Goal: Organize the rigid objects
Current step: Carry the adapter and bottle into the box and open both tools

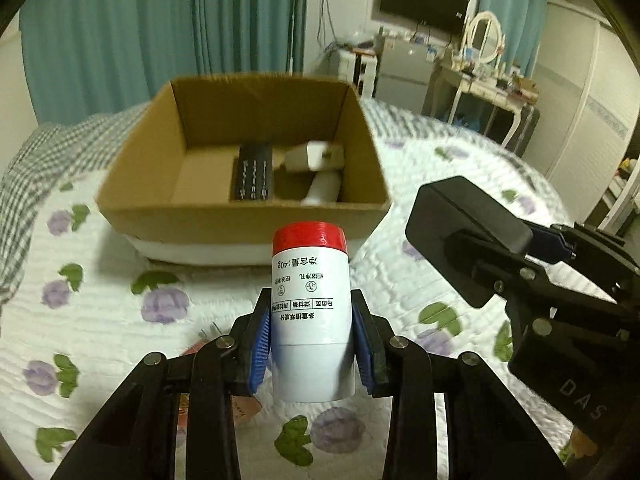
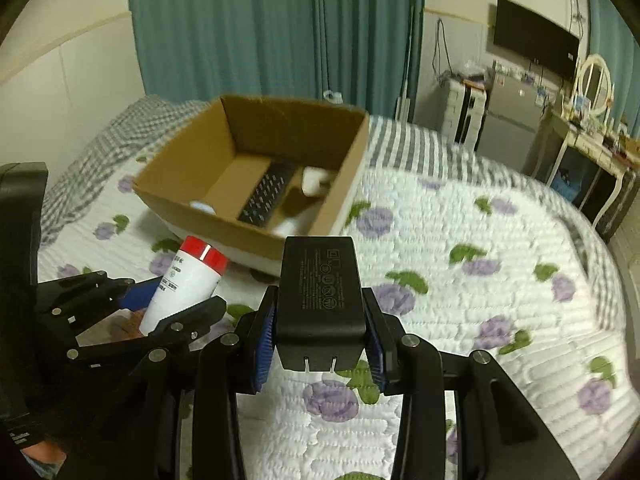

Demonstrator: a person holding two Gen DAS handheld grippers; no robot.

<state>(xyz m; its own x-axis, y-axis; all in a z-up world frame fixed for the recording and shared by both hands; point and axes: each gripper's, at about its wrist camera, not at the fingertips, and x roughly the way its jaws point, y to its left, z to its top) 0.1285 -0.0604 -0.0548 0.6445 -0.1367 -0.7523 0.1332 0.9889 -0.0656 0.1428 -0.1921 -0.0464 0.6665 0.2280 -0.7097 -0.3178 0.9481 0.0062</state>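
My left gripper is shut on a white bottle with a red cap and holds it above the quilt, short of the box; the bottle also shows in the right wrist view. My right gripper is shut on a black power adapter, also seen in the left wrist view. An open cardboard box sits on the bed ahead, also in the right wrist view. It holds a black remote and white items.
The bed has a white quilt with purple flowers and a grey checked cover at its far side. Teal curtains, a fridge and a dressing table stand behind.
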